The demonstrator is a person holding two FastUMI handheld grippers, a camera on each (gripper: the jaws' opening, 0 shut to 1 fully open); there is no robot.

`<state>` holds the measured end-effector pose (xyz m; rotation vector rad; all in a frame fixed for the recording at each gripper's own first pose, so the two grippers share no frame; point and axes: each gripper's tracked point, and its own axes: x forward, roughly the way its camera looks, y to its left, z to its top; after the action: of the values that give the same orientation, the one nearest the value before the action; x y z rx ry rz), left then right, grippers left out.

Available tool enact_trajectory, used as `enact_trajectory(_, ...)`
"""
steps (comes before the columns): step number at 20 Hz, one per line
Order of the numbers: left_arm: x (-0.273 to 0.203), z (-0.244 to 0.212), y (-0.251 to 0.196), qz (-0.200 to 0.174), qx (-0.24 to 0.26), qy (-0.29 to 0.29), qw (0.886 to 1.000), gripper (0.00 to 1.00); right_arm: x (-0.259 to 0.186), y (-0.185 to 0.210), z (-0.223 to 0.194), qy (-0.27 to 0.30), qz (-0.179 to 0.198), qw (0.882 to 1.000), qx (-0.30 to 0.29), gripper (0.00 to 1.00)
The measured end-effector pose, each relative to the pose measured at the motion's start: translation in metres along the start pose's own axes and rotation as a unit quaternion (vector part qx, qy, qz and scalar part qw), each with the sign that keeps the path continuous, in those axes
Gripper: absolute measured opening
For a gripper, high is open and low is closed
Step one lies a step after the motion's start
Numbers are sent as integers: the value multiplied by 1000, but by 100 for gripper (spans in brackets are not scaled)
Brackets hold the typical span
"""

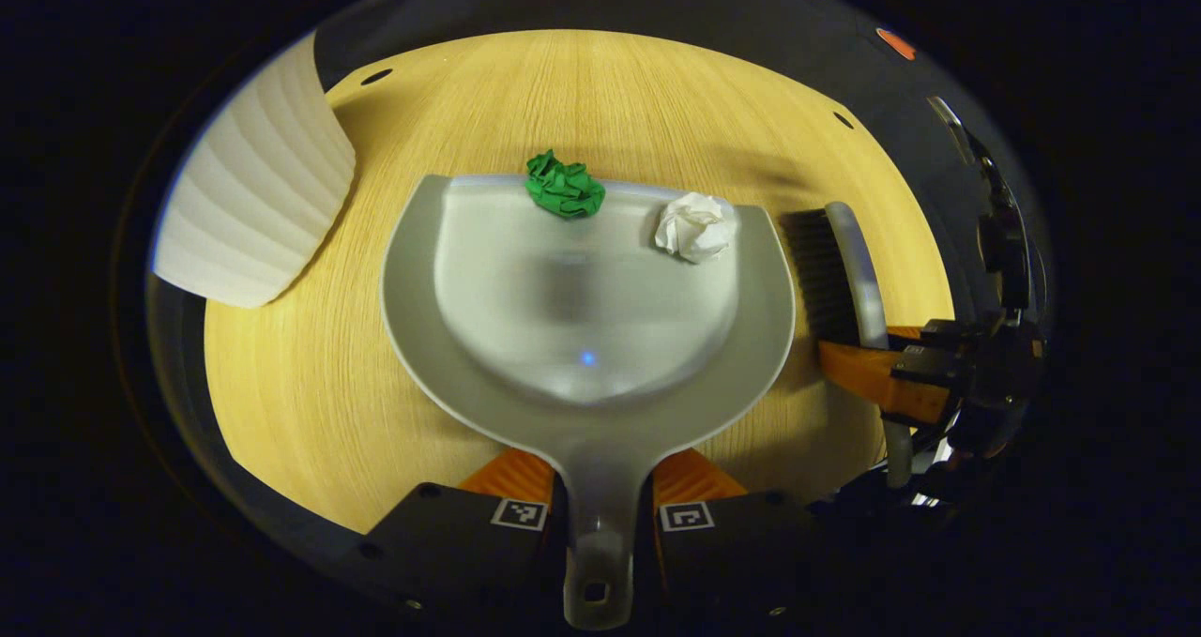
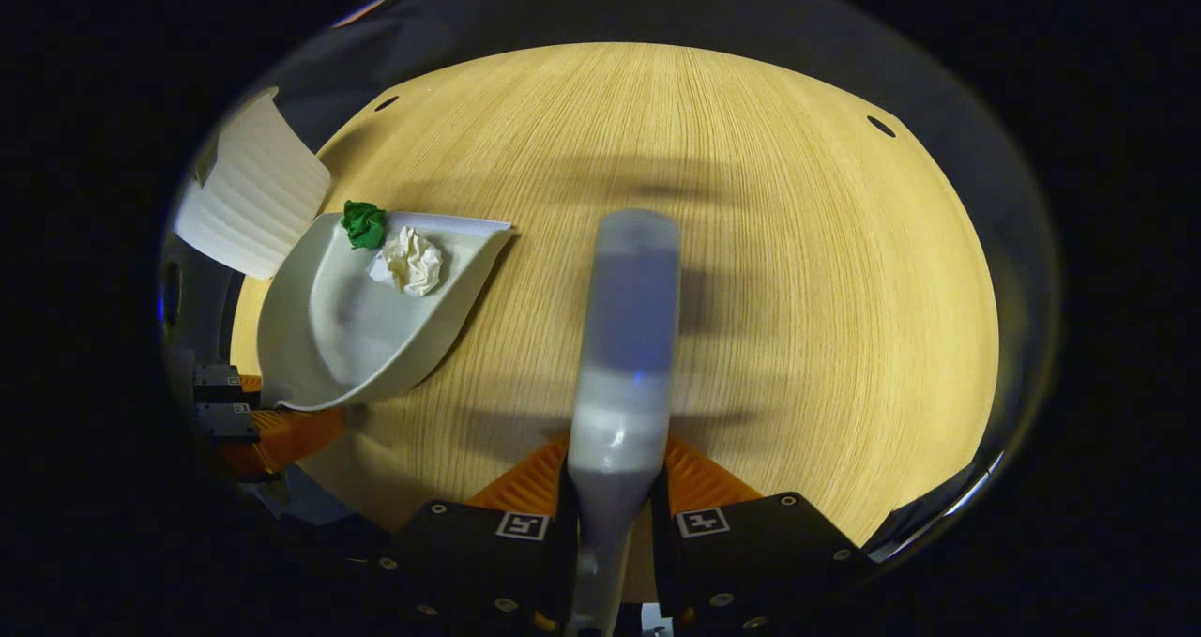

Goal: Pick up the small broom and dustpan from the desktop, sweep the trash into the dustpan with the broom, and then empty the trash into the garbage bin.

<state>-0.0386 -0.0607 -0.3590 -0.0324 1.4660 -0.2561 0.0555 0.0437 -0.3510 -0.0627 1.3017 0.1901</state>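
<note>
Clamped in the left claw (image 1: 600,515), the dustpan (image 1: 582,337) holds both paper wads at its lip, the right claw (image 2: 615,520) grips the broom (image 2: 624,337) beside it; next comes tipping into the ribbed bin (image 1: 253,205) beside the dustpan.

The left gripper (image 1: 600,487) has both fingers pressed on the dustpan handle (image 1: 600,524); the right gripper (image 2: 615,487) has both fingers pressed on the broom handle (image 2: 610,487), just right of the left one.
</note>
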Motion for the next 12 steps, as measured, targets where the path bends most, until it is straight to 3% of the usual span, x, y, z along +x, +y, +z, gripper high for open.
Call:
enact_trajectory(1,-7,1,0,3,2,0,1000,29,-4,1,-1,-1,-1,1000,2,26)
enact_trajectory(2,-4,5,0,2,10,-5,1000,30,-6,3,-1,2,0,1000,5,35)
enact_trajectory(3,0,3,2,-1,15,-5,1000,29,-4,5,-1,1,-2,1000,9,35)
enact_trajectory(4,0,6,0,-8,16,-11,1000,29,0,5,-3,0,-3,1000,13,27)
enact_trajectory(5,-1,6,2,-8,22,-16,1000,29,3,4,-8,1,-5,1000,18,36)
enact_trajectory(9,-14,21,10,-2,44,-48,998,28,9,-9,-20,-3,-20,999,34,40)
enact_trajectory(10,-21,26,10,-5,50,-59,997,28,15,-14,-23,-4,-26,999,34,51)
enact_trajectory(11,-31,31,12,-6,52,-71,996,28,21,-18,-28,-5,-32,999,31,42)
enact_trajectory(12,-40,35,11,-9,58,-76,995,28,26,-23,-31,-6,-36,999,28,44)
